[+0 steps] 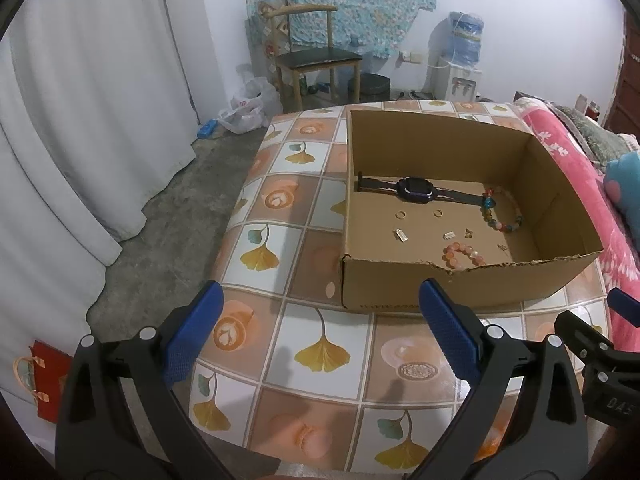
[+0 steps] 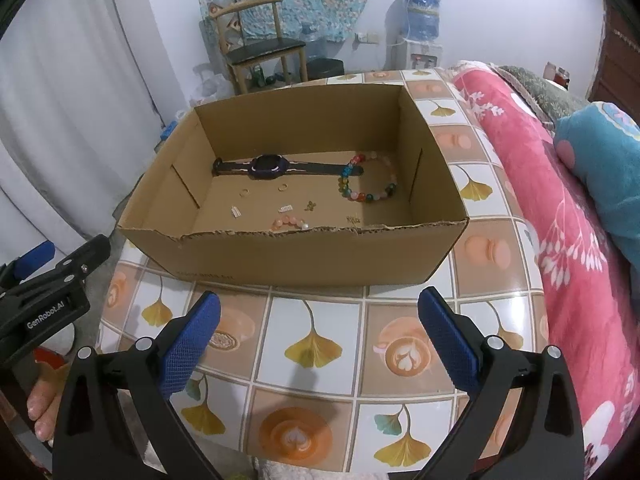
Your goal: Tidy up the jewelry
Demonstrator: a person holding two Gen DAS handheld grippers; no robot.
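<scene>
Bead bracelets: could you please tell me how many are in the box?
2. The multicoloured bracelet lies at the back right, touching the watch strap; the pink bracelet lies against the near wall, partly hidden by it.

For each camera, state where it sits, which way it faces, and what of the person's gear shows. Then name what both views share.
Left wrist: sits on the left claw, faces forward over the table toward the cardboard box; its own open blue pads show, plus the right claw at the right edge.
Right wrist: sits on the right claw, faces the box squarely; its open pads show, and the left claw at the left.
Shared: box, watch, multicoloured bead bracelet, chair.
</scene>
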